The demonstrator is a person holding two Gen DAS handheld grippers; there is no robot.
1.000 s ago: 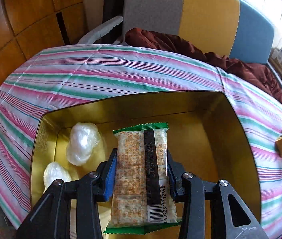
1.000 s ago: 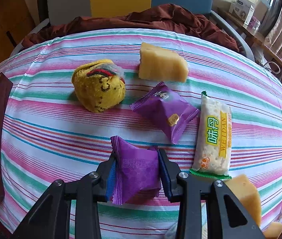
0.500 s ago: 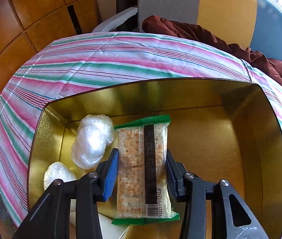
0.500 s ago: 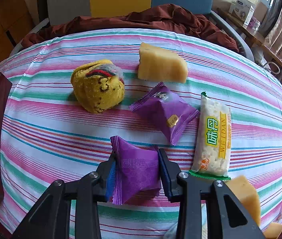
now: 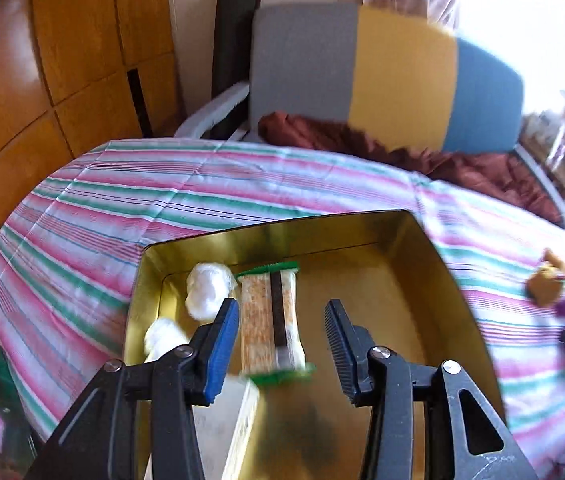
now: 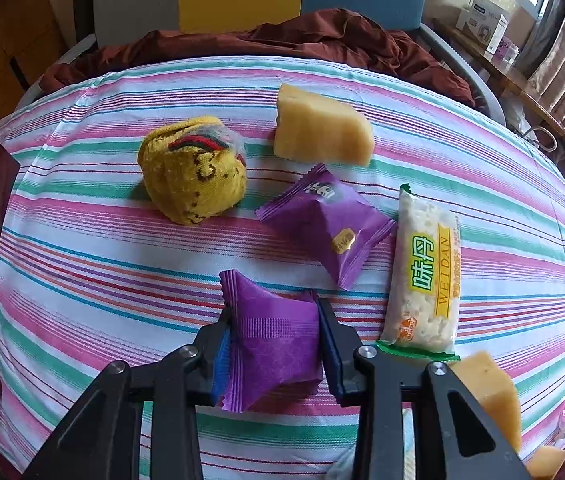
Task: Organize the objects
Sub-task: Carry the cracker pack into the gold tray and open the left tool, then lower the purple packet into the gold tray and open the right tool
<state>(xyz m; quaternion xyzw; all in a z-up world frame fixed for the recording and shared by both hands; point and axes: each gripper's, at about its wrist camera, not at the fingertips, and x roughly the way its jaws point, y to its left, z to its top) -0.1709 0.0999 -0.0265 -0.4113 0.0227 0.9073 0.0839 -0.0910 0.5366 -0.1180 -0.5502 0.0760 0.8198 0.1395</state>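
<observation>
Jaws, left gripper (image 5: 281, 338): just been opening — parted, gripping nothing.
Cracker packet (image 5: 271, 319): lying in gold tin (image 5: 434, 280), beside two white wrapped balls (image 5: 207, 290).
Jaws, right gripper (image 6: 274, 348): clamped on purple sachet (image 6: 272, 338) over striped bench (image 6: 82, 272).

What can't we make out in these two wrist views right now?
- Left wrist view: motion blur smears the print on the cracker pack lying in the gold tin; the left gripper and frame edge cut off the white box.
- Right wrist view: the right gripper covers the purple packet's sides; the tin's near edge is cropped at left.
</observation>
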